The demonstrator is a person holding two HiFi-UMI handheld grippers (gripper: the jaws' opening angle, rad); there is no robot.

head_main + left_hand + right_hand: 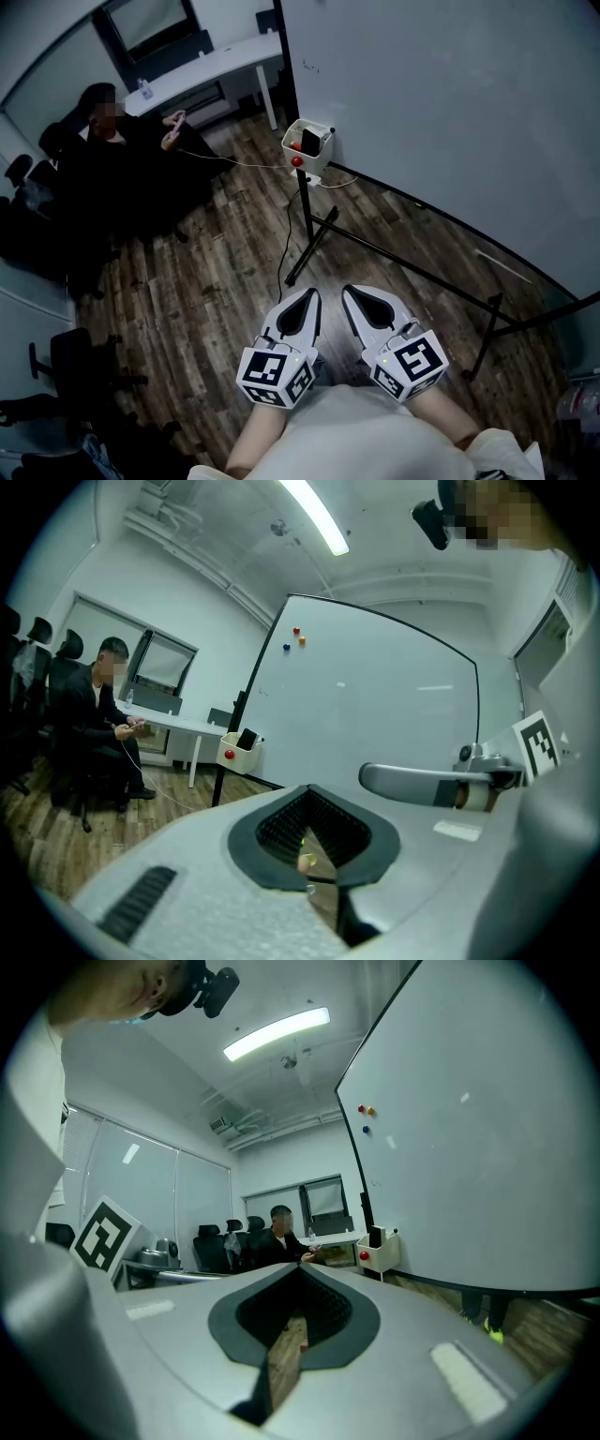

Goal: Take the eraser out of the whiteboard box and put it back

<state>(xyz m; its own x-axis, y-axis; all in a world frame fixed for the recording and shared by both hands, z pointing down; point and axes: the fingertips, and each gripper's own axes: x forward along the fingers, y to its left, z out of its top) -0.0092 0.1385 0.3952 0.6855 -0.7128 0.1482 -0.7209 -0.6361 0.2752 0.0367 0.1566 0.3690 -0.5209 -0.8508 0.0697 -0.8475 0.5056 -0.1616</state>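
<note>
A white box hangs at the lower left corner of the whiteboard, well ahead of me. A black eraser stands upright in it, and a red magnet sticks to its front. The box with its eraser shows far off in the left gripper view, and the box shows small in the right gripper view. My left gripper and right gripper sit side by side low in the head view, both shut and empty, pointing toward the box.
The whiteboard stands on black stand legs that spread over the wooden floor between me and the box. A seated person is at the back left beside a white desk. Office chairs line the left side.
</note>
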